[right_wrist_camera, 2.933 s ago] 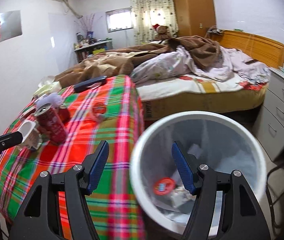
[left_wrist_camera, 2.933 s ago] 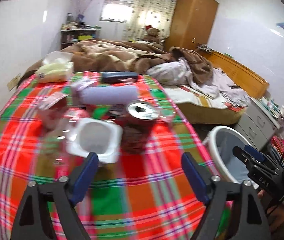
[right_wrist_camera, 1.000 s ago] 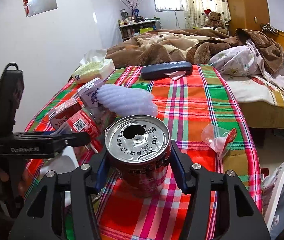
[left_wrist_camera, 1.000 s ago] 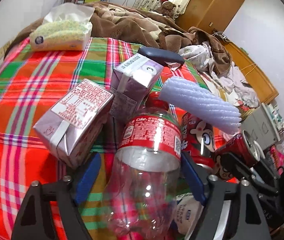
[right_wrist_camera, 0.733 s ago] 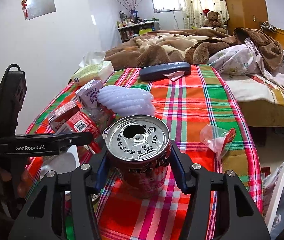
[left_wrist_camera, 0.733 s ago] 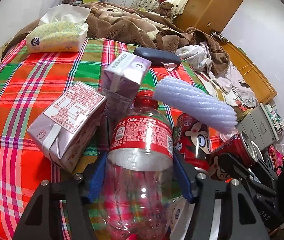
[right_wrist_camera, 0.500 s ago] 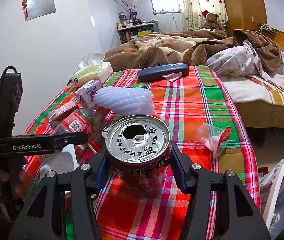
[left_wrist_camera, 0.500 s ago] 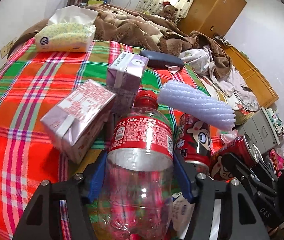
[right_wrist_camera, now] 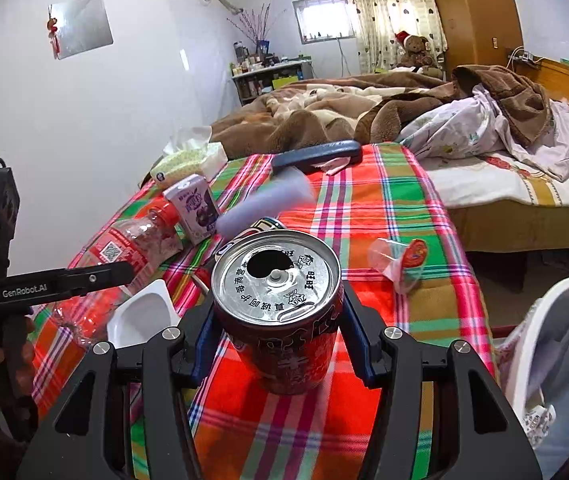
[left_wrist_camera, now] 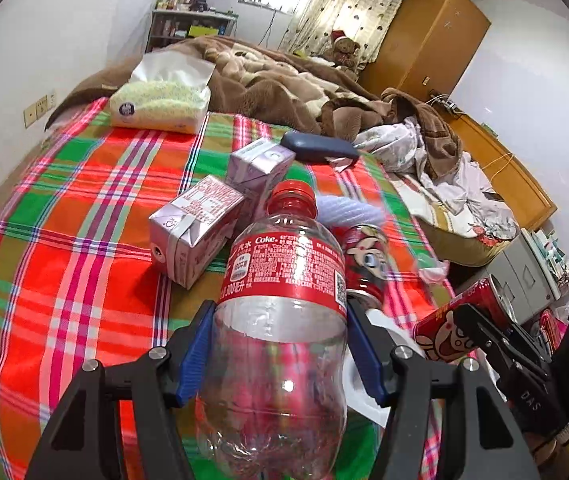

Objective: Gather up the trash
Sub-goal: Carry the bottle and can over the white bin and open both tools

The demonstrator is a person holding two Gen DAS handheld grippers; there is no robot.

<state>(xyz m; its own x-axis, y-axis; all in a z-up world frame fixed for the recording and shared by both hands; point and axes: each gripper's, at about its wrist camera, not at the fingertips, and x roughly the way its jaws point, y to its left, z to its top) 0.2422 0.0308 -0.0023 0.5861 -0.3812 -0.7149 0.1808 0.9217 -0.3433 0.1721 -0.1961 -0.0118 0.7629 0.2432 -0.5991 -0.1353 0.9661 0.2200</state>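
- Left hand-held gripper [left_wrist_camera: 280,356] clamped on a clear plastic bottle [left_wrist_camera: 280,320], blue pads pressed to both sides below the red label, red cap pointing away, bottle raised off the plaid table [left_wrist_camera: 68,264].
- Right hand-held gripper [right_wrist_camera: 280,340] closed around an opened red can [right_wrist_camera: 280,312], pads tight on its sides, top facing the camera.
- On the table: two purple cartons [left_wrist_camera: 196,228], a second red can [left_wrist_camera: 364,260], a tissue pack [left_wrist_camera: 160,104].
- White bin [right_wrist_camera: 556,344] beside the table's edge, at the right.

right claw [right_wrist_camera: 278,338] | clamps red can [right_wrist_camera: 284,344] | above plaid tablecloth [right_wrist_camera: 396,216]
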